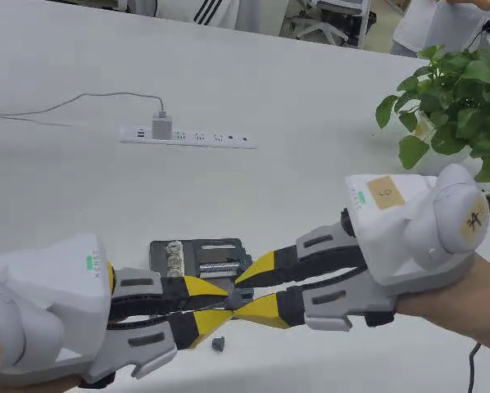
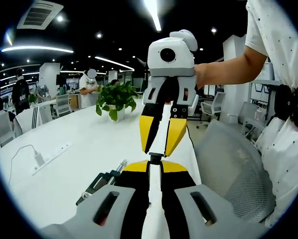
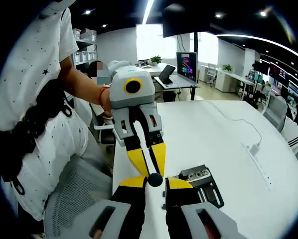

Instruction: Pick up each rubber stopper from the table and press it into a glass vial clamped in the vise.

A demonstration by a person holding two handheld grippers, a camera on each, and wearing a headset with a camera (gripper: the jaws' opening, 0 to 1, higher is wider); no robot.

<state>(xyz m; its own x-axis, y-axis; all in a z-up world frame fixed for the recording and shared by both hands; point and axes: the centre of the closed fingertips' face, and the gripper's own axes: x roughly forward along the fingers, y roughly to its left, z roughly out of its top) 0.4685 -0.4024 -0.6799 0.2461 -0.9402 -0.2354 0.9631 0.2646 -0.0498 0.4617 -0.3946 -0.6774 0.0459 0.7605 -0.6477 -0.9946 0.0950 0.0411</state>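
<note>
Rubber stopper (image 3: 155, 179), dark and round, sat pinched in the right gripper's (image 3: 155, 182) narrowed jaws, with the left gripper's (image 3: 154, 172) closed tips touching it. The head view added a second stopper (image 1: 219, 344) by the desk's (image 1: 65, 188) near edge.

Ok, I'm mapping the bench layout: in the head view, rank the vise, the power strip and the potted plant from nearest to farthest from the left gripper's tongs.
1. Vise, just beyond the tongs of the left gripper.
2. Power strip, well farther back, slightly to the left.
3. Potted plant, farthest, off at the far right.
</note>
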